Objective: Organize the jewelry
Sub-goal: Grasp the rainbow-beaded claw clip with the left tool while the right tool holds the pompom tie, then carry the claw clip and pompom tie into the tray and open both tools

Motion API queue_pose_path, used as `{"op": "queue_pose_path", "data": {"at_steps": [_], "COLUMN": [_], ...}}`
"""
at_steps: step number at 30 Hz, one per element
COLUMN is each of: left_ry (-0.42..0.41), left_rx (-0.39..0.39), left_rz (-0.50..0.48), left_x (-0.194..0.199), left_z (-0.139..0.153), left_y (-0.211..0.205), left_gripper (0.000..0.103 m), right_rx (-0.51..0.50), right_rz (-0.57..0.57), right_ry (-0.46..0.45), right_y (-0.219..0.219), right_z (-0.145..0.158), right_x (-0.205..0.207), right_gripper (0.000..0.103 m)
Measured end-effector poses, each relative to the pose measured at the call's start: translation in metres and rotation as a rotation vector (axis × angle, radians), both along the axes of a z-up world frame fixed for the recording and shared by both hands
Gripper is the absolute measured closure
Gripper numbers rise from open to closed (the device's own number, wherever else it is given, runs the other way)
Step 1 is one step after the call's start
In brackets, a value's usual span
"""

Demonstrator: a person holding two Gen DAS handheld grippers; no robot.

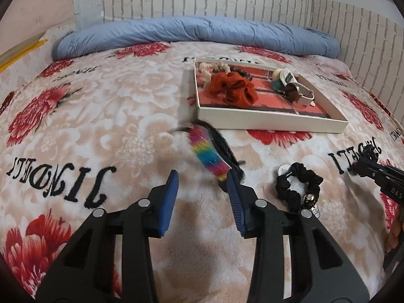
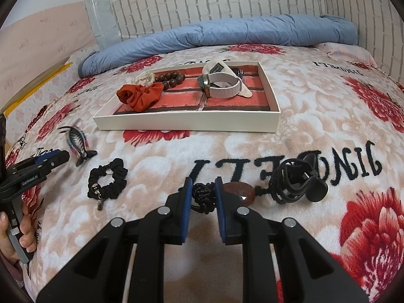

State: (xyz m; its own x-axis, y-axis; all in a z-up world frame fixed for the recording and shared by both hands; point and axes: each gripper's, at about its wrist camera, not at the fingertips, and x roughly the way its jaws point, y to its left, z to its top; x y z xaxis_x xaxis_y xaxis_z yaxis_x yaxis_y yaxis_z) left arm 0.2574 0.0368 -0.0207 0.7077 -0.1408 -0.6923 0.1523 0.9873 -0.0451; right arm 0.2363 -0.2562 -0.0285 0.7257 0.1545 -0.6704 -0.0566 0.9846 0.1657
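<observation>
My left gripper (image 1: 202, 176) hovers low over the flowered blanket, jaws apart with nothing between them. A rainbow fish-shaped hair clip (image 1: 209, 151) lies just ahead, its near end by the right fingertip, and looks blurred. In the right wrist view this clip (image 2: 78, 144) lies just beyond the left gripper (image 2: 63, 155). My right gripper (image 2: 203, 183) is shut on the black braided cord (image 2: 203, 197) of a pendant with a brown-red stone (image 2: 240, 192). A cream tray (image 2: 186, 123) with a red lining holds an orange scrunchie (image 2: 141, 96), wooden beads (image 2: 169, 78) and a watch (image 2: 222, 85).
A black scrunchie (image 2: 108, 181) with a small charm lies between the two grippers. A black claw clip (image 2: 298, 179) sits right of the stone. A rolled blue quilt (image 2: 227, 32) lines the back against the brick-pattern wall. A hand (image 2: 15, 227) holds the left gripper's handle.
</observation>
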Motion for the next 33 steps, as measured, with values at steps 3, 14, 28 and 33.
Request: {"op": "queue_pose_path", "data": {"at_steps": [3, 14, 28, 33], "left_ry": [0.001, 0.032, 0.212, 0.229], "left_rx": [-0.007, 0.032, 0.028, -0.01], "left_rz": [0.023, 0.076, 0.14, 0.14], "left_x": [0.002, 0.034, 0.091, 0.091], "left_z": [0.0, 0.002, -0.026, -0.022], "left_y": [0.004, -0.002, -0.008, -0.003], "left_gripper": [0.059, 0.015, 0.02, 0.057], "right_rx": [0.003, 0.006, 0.036, 0.032], "right_rz": [-0.001, 0.001, 0.009, 0.006], "right_ry": [0.001, 0.01, 0.028, 0.023], "right_y": [0.0, 0.004, -0.001, -0.002], "right_z": [0.0, -0.001, -0.003, -0.001], "right_x": [0.0, 0.006, 0.021, 0.022], "right_gripper": [0.084, 0.084, 0.084, 0.084]}}
